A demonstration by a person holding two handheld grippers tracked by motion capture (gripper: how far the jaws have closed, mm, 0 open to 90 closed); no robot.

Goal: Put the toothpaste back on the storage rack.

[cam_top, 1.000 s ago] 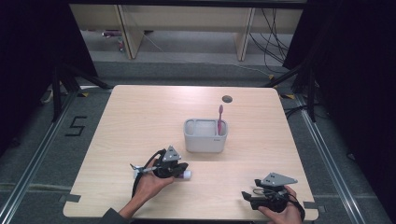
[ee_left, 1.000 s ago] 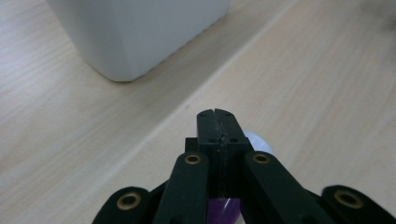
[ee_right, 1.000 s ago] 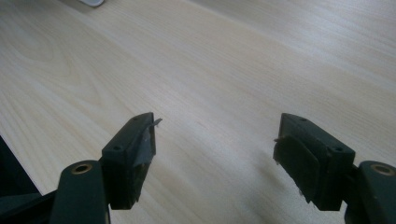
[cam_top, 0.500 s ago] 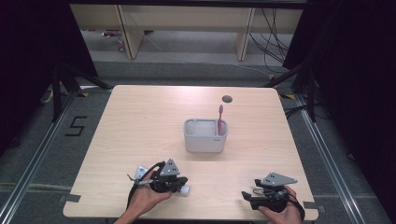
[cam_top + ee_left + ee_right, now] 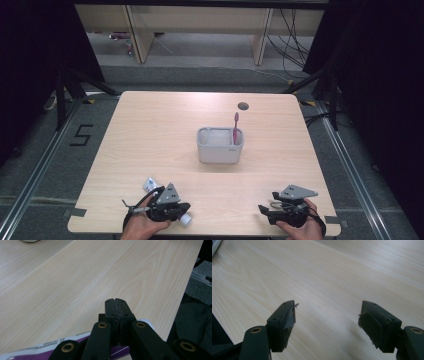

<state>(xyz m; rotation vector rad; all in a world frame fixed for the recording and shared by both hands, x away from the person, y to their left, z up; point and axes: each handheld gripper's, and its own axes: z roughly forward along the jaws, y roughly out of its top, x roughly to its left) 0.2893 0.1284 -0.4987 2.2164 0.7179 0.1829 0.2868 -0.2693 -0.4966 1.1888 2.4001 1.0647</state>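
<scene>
My left gripper (image 5: pixel 184 211) is near the table's front left edge, pointing right, with its jaws pressed together (image 5: pixel 115 300). A white and purple toothpaste tube (image 5: pixel 37 350) lies under and between the jaws, and its white cap (image 5: pixel 185 219) pokes out at the tips. The tube has travelled with the gripper, so it looks held. My right gripper (image 5: pixel 263 209) rests at the front right, its jaws wide open (image 5: pixel 327 315) over bare wood. A grey caddy (image 5: pixel 220 150) stands mid-table with a pink toothbrush (image 5: pixel 236 125) upright in its right compartment.
The wooden table (image 5: pixel 165 130) has a small round hole (image 5: pixel 243 106) behind the caddy. A small white piece (image 5: pixel 149 185) shows just behind the left gripper. Beyond the table are dark floor, frame legs and cables.
My left gripper has slid toward the table's front edge with the tube, staying shut. The right gripper, caddy and toothbrush have not moved.
</scene>
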